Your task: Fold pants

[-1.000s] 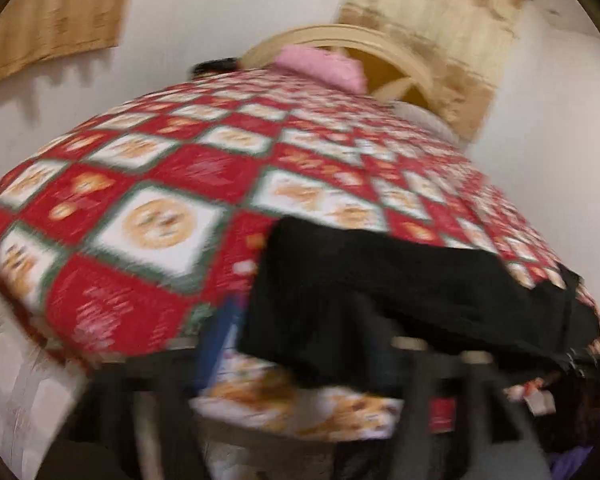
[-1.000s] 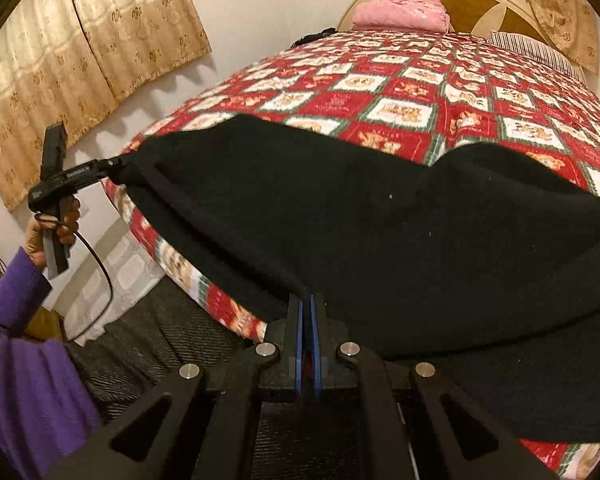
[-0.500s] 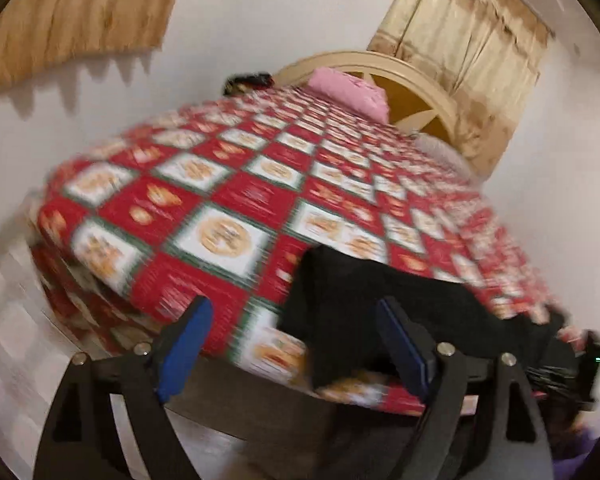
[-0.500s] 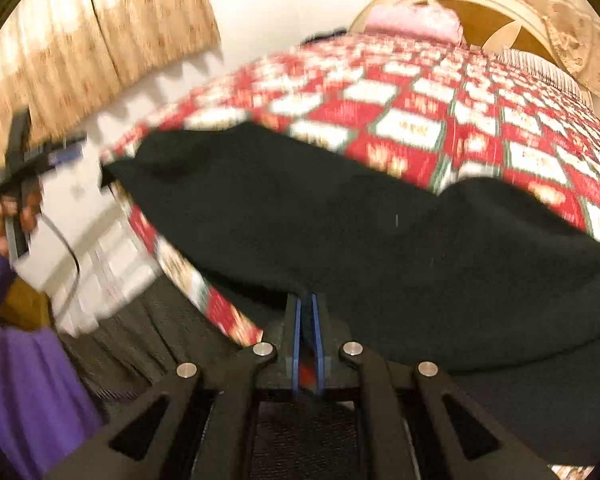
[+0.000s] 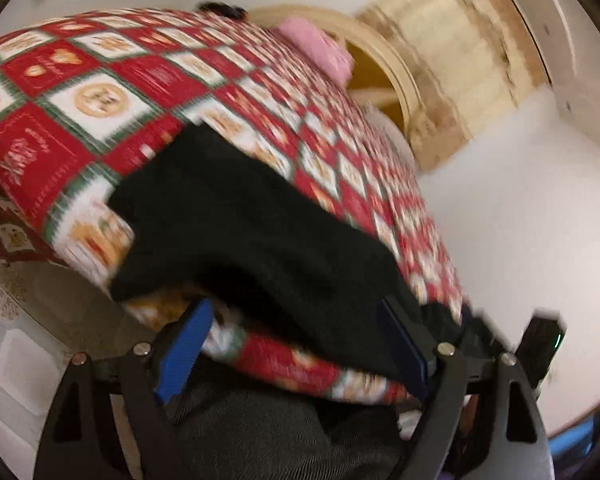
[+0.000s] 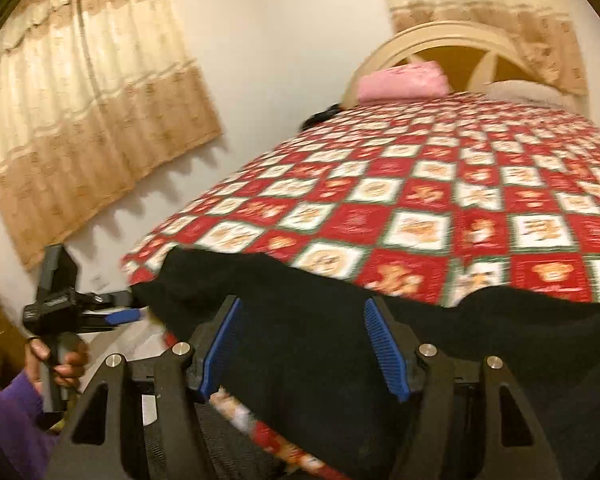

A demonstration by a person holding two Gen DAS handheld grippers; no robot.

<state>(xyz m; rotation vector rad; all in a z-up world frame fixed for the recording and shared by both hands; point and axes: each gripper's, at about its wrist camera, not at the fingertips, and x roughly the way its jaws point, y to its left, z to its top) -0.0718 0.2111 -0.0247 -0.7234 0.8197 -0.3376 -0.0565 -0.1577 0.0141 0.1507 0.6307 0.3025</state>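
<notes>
Black pants (image 5: pixel 260 232) lie flat along the near edge of a bed under a red and white checked cover (image 5: pixel 100 100). My left gripper (image 5: pixel 296 344) hangs open and wide just short of that edge, with nothing pressed between its blue pads (image 5: pixel 184 348). In the right wrist view the pants (image 6: pixel 300 312) spread across the front. My right gripper (image 6: pixel 302 348) is above them with its jaws opening, and its pads (image 6: pixel 384 348) are clear of the cloth. The left gripper (image 6: pixel 128 312) shows at the pants' left end, held by a hand (image 6: pixel 64 364).
A pink pillow (image 6: pixel 404 84) and a cream arched headboard (image 6: pixel 460 40) are at the far end of the bed. Beige curtains (image 6: pixel 80 120) hang on the white wall. Tiled floor (image 5: pixel 12 360) lies left of the bed. A purple sleeve (image 6: pixel 4 420) is at lower left.
My right gripper's jaws, shut on the pants' near edge before, have come apart and let it go, and the gripper has lifted. The left wrist view has rolled and swung along the bed edge.
</notes>
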